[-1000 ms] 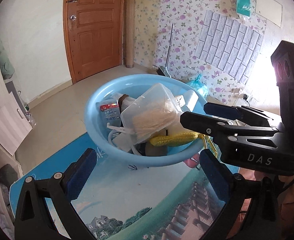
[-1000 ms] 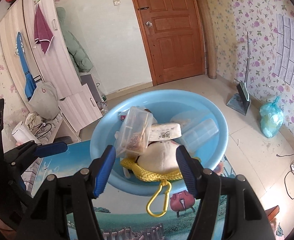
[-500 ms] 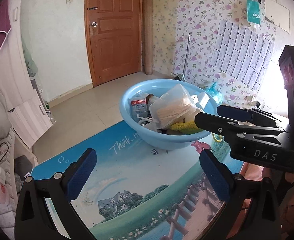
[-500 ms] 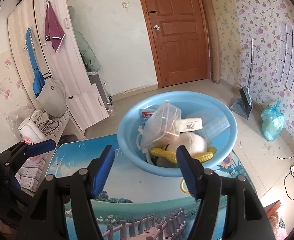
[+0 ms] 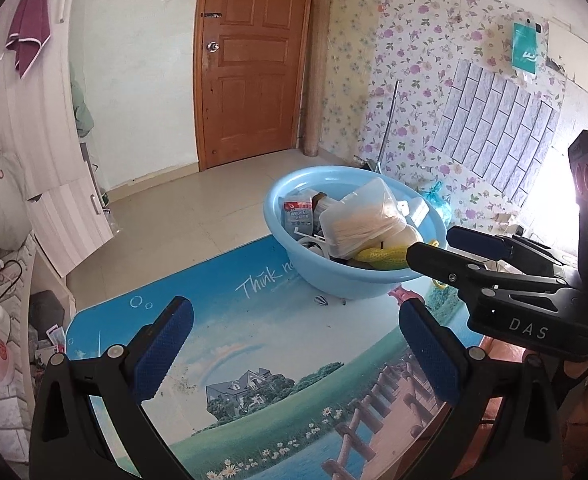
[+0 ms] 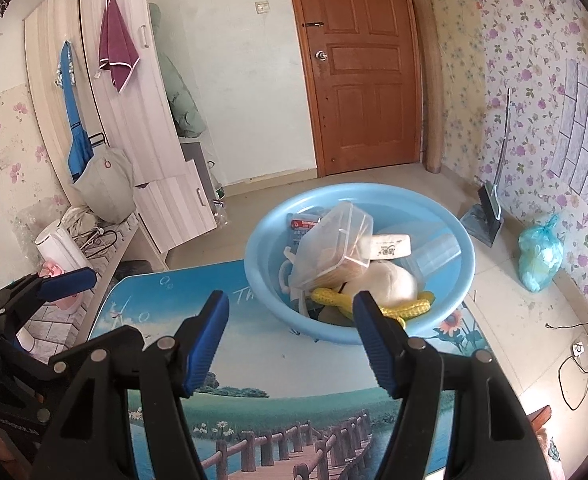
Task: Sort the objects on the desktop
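A light blue basin (image 5: 334,276) stands at the far end of the table, on a scenic blue mat (image 5: 253,340). It holds a clear lidded box (image 5: 358,216), a yellow rope (image 5: 382,258), a red and blue packet (image 5: 298,212) and more. My left gripper (image 5: 294,340) is open over the mat, short of the basin. My right gripper (image 5: 430,245) reaches in from the right near the rim. In the right wrist view the basin (image 6: 358,192), box (image 6: 334,244), rope (image 6: 374,308) and a white soft lump (image 6: 386,280) lie ahead of my open right gripper (image 6: 289,312).
The table ends just beyond the basin, with tiled floor below. A low shelf with a white roll (image 6: 57,246) and cables runs along the left. A dustpan (image 6: 486,216) and a blue bag (image 6: 540,260) sit on the floor at right.
Both grippers have drawn back from the basin, which now looks smaller and farther off. More of the mat shows in front. Both stayed open with nothing in them.
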The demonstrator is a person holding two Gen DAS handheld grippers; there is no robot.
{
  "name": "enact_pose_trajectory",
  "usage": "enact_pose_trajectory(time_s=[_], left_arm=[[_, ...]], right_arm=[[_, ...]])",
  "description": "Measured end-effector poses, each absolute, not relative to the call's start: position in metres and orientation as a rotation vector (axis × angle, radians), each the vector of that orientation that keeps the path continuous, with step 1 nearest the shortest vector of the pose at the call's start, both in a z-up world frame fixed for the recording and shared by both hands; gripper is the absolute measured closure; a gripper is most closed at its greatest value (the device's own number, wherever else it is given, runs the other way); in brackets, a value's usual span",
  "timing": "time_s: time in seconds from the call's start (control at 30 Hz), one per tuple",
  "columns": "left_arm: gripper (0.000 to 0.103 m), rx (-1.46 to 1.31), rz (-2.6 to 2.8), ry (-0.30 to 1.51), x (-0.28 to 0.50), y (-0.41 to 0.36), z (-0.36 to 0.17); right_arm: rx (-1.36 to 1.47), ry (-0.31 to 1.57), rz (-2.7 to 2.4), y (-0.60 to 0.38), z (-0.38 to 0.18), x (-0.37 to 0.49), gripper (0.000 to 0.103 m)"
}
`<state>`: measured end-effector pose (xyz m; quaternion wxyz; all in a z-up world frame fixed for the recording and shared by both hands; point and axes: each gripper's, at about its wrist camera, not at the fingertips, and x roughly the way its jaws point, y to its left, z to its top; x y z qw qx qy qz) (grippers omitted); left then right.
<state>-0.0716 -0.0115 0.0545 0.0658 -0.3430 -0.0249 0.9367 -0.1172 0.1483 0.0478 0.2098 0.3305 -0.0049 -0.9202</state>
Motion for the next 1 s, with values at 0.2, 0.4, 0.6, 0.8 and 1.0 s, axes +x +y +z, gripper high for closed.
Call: enact_pose_trajectory(time_s=[0.2, 0.4, 0.6, 0.8, 1.0], left_arm=[[0.000, -1.025, 2.837, -0.075, -0.0712, -0.0091, 0.0546], [0.000, -1.039, 2.844, -0.048, -0.0725, -0.0055, 0.0525], [0.000, -1.035, 2.837, -0.046, -0.0717, -0.0039, 0.0541], [0.000, -1.047, 2.833, -0.049, -0.0719, -0.0026, 0.0525], [0.000, -1.048, 2.833, -0.047, -0.0707, -0.0023, 0.0523]], right_arm=[[0.922, -0.015, -2.559, 0.1497, 0.0480, -0.1173, 0.039], [0.931, -0.026, -2.559, 0.1564, 0.0470, -0.1191, 0.039], [0.935, -0.025, -2.548, 0.1574, 0.0447, -0.1197, 0.039], [0.940, -0.022, -2.546, 0.1579, 0.0440, -0.1193, 0.039], [0.946, -0.013, -2.543, 0.1571, 0.0413, -0.1183, 0.039]])
